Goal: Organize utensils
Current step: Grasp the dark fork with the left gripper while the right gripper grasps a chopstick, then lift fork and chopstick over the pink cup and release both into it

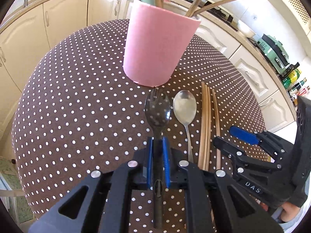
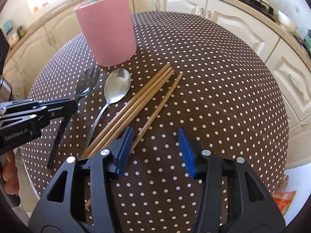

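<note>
A pink cup [image 1: 157, 44] holding chopsticks and a green utensil stands on the round dotted table [image 1: 77, 97]; it also shows in the right wrist view [image 2: 108, 29]. My left gripper [image 1: 157, 141] is shut on the handle of a black spork [image 1: 157, 108], whose head lies just before the cup. A steel spoon [image 1: 184, 106] and several wooden chopsticks [image 1: 206, 124] lie to its right. My right gripper [image 2: 155, 134] is open and empty, just above the table beside the chopsticks [image 2: 140, 101]. The spork [image 2: 86, 85] and spoon [image 2: 116, 86] show there too.
Cream kitchen cabinets [image 2: 243, 29] ring the table. A green appliance and bottles [image 1: 276, 52] stand on the counter at the right. An orange packet [image 2: 283, 200] lies on the floor by the table's right edge.
</note>
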Demonstrator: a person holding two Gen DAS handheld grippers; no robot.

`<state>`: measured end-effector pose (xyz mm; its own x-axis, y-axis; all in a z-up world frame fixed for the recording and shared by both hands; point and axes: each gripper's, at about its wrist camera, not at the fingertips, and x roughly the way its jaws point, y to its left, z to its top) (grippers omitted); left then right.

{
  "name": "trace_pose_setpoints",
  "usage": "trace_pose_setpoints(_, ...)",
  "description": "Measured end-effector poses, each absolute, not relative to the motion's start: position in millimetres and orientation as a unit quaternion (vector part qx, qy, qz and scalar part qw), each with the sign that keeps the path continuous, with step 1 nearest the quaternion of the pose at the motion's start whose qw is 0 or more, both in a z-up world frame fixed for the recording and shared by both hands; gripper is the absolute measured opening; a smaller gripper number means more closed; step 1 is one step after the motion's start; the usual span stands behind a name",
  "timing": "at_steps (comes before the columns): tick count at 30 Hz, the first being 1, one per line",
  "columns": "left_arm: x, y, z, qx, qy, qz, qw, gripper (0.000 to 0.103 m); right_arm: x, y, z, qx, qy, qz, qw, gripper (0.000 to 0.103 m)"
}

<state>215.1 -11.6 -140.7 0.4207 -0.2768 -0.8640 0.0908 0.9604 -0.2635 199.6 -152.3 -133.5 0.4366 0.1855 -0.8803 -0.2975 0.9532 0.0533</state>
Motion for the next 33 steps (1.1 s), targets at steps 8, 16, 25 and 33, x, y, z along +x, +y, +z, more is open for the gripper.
trace_pose_setpoints(8, 212, -14, -129, -0.092, 0.498, -0.126, 0.853, 0.010, 219, -164, -128, -0.046, 0.533, 0.151, 0.831, 0.010)
trace_pose_setpoints(16, 197, -11, -113, -0.104, 0.453, -0.148, 0.873, 0.010, 209, -198, -120, 0.028, 0.490, 0.169, 0.855, 0.005)
trace_pose_setpoints(25, 171, -5, -73, -0.110, 0.351, -0.165, 0.915, 0.010, 166, -223, -69, 0.108, 0.348, 0.223, 0.904, 0.005)
trace_pose_setpoints(33, 168, 5, -35, -0.120, 0.243, -0.164, 0.948, 0.010, 161, -202, -20, 0.117, 0.254, 0.267, 0.922, 0.005)
